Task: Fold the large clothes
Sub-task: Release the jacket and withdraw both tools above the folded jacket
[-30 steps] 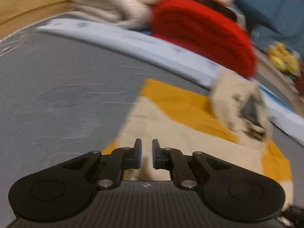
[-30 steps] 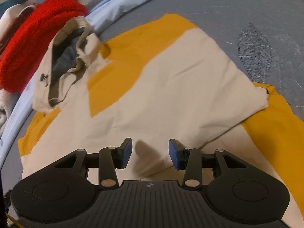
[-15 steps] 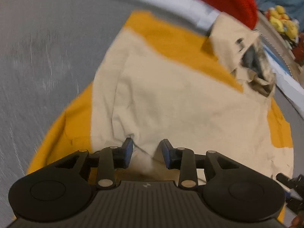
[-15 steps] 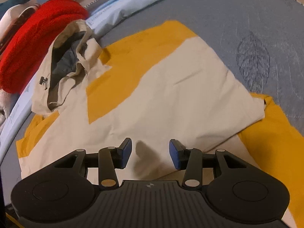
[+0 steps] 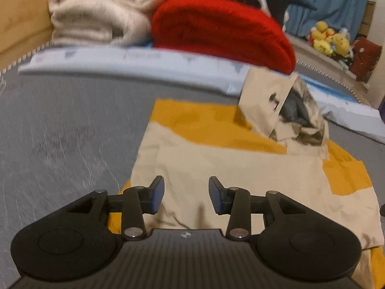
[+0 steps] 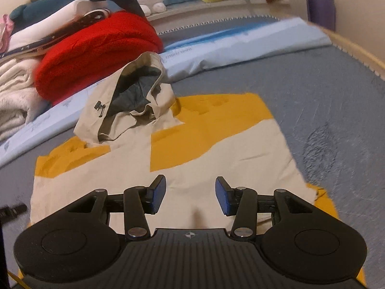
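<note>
Your left gripper [image 5: 186,193] has just been opening: a second ago its jaws stood nearly together, and now they stand moderately apart with nothing clamped between them, only cloth lying below. That reads as a release, so the fold on this side looks laid down. In the left wrist view the jacket [image 5: 240,168], beige with mustard-yellow panels, lies flat on the grey bedspread [image 5: 60,125], its side edge turned inward under your tool, and its hood [image 5: 284,110] stands crumpled at the far end near the red blanket [image 5: 216,31] and the cream blanket [image 5: 96,12].

Your right gripper [image 6: 190,196] holds about the same moderate gap as a second ago, and it too grips nothing. The view has drawn back from the cloth since then, showing more of the jacket's body. Both sides seem folded in, so you likely face the lengthwise fold next, with the hood to tuck first.

No containers are in view; the blankets are simply stacked on the bed.
</note>
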`<state>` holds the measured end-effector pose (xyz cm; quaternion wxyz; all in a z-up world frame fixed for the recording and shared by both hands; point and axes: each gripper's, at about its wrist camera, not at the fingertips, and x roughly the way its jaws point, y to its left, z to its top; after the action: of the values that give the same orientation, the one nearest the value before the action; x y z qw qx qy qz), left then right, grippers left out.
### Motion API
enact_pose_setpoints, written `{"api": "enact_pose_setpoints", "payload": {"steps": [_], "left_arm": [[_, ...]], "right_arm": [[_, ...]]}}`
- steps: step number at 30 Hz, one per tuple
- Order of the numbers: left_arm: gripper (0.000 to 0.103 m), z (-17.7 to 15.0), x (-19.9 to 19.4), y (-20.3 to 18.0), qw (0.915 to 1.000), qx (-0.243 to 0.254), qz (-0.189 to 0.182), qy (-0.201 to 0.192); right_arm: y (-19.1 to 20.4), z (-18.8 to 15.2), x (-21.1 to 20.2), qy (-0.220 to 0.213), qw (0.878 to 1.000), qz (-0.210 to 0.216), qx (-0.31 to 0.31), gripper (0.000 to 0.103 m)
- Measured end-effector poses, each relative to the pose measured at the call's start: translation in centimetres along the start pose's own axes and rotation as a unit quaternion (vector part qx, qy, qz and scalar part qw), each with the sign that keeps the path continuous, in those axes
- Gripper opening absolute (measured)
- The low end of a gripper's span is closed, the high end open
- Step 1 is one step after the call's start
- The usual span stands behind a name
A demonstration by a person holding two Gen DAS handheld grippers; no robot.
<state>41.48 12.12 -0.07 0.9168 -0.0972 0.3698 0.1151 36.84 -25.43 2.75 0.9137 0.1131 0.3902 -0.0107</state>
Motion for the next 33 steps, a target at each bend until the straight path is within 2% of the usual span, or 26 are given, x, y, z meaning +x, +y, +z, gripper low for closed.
{"api": "enact_pose_setpoints", "payload": {"steps": [5,11,14,17,20,22,23,24,26,27,29,33], "left_arm": [[0.045,-0.6,-1.5,-1.0,0.9979,0.029,-0.043,-0.039],[0.045,-0.6,-2.8,-2.8,0.9896,0.080,-0.078,-0.090],[0.046,0.1,-3.2,-3.2,0.9874,0.091,-0.086,-0.097],[0.047,2.0,-2.6,-3.6,0.9906,0.077,-0.079,-0.081],[0.046,5.3,-0.1,-5.2,0.9943,0.067,-0.063,-0.054],[0.046,7.9,2.2,-6.8,0.9951,0.064,-0.067,-0.037],[0.044,9.2,3.7,-7.6,0.9954,0.059,-0.070,-0.028],[0.041,10.4,5.1,-8.4,0.9957,0.057,-0.070,-0.019],[0.025,12.7,8.6,-10.2,0.9955,0.055,-0.077,0.005],[0.023,13.7,10.3,-11.1,0.9953,0.053,-0.079,0.019],[0.022,15.7,13.7,-12.7,0.9949,0.047,-0.082,0.035],[0.024,18.7,20.2,-14.9,0.9965,0.036,-0.070,0.029]], "right_arm": [[-0.8,-0.5,-1.0,-0.004,1.000,-0.005,-0.005,0.047],[-1.6,0.0,-1.8,-0.021,1.000,-0.003,-0.011,0.047],[-2.0,0.7,-1.8,-0.021,1.000,0.003,-0.010,0.047],[-2.6,1.5,-1.7,-0.016,1.000,0.011,-0.003,0.047],[-3.4,2.3,-1.8,-0.014,1.000,0.022,0.006,0.047],[-3.7,2.7,-1.7,-0.013,0.999,0.030,0.008,0.031],[-3.8,2.9,-1.7,-0.012,0.999,0.034,0.008,0.016],[-3.9,3.0,-1.6,-0.012,0.999,0.038,0.009,0.008],[-4.1,3.4,-1.6,-0.015,0.999,0.041,0.010,0.008],[-4.2,3.6,-1.5,-0.016,0.999,0.040,0.011,0.008],[-4.3,3.8,-1.2,-0.014,0.999,0.040,0.014,0.008],[-4.5,3.9,-0.4,0.000,0.999,0.039,0.019,0.010]]}}
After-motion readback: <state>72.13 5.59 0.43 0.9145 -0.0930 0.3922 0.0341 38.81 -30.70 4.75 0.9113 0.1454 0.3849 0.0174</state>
